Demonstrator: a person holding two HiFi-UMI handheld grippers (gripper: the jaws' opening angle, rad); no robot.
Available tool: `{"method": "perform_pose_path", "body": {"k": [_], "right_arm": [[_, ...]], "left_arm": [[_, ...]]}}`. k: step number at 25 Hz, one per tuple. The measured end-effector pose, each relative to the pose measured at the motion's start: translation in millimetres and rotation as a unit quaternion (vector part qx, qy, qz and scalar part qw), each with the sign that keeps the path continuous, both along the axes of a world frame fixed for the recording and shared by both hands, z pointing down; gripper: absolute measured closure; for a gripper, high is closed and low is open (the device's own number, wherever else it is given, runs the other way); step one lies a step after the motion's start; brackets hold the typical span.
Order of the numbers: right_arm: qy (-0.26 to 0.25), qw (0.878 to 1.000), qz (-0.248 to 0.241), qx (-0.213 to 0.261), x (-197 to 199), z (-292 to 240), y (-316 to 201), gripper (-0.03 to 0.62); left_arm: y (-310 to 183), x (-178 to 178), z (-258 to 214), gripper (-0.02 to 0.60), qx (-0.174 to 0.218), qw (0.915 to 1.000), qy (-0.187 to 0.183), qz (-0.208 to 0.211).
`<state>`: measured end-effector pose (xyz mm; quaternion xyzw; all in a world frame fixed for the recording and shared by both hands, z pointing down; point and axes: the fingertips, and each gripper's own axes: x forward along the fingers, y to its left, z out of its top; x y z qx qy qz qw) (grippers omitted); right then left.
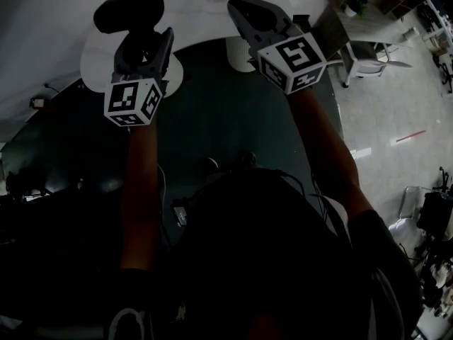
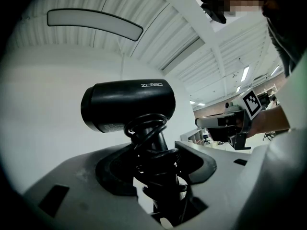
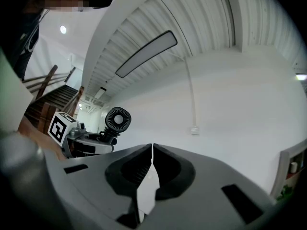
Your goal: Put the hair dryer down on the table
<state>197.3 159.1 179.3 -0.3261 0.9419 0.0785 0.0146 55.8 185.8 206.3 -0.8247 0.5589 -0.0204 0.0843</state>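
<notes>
The black hair dryer (image 1: 131, 9) is held up in the air, its handle wrapped in its coiled cord. My left gripper (image 1: 144, 40) is shut on that handle, with the barrel above the jaws. In the left gripper view the hair dryer (image 2: 128, 105) lies crosswise over my left gripper (image 2: 157, 163), which points up at the ceiling. My right gripper (image 1: 245, 10) is raised beside it, shut with nothing in it. In the right gripper view the jaws of my right gripper (image 3: 152, 150) meet, and the hair dryer (image 3: 117, 120) shows end-on at the left.
A white round table (image 1: 202, 9) lies below the two grippers, on a dark floor (image 1: 226, 112). A white cylinder (image 1: 241, 54) stands under the table's edge. A desk with a plant (image 1: 354, 6) and a chair (image 1: 368, 64) are at the upper right.
</notes>
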Motion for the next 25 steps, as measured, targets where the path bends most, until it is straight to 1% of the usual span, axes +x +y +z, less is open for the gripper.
{"method": "perform_pose_path", "body": {"k": [6, 9, 13, 20, 25], "right_arm": [[0.002, 1.0, 0.0, 0.0, -12, 2, -7, 0.583], [0.005, 1.0, 0.006, -0.005, -26, 4, -12, 0.583], [0.007, 1.0, 0.02, -0.004, -44, 0, -19, 0.583], [0.011, 0.999, 0.045, 0.002, -82, -5, -32, 0.583], [0.015, 0.998, 0.059, 0.002, -95, -5, -39, 0.583]], "left_arm": [[1, -9, 1, 0.342, 0.005, 1.0, 0.001, -0.001], [-4, -25, 3, 0.342, 0.002, 1.0, 0.002, 0.004], [-16, -48, 2, 0.342, -0.002, 0.9998, 0.013, 0.013], [-36, -89, -1, 0.342, 0.001, 0.9993, 0.016, 0.034], [-47, -104, 1, 0.342, 0.0, 0.9988, 0.02, 0.044]]}}
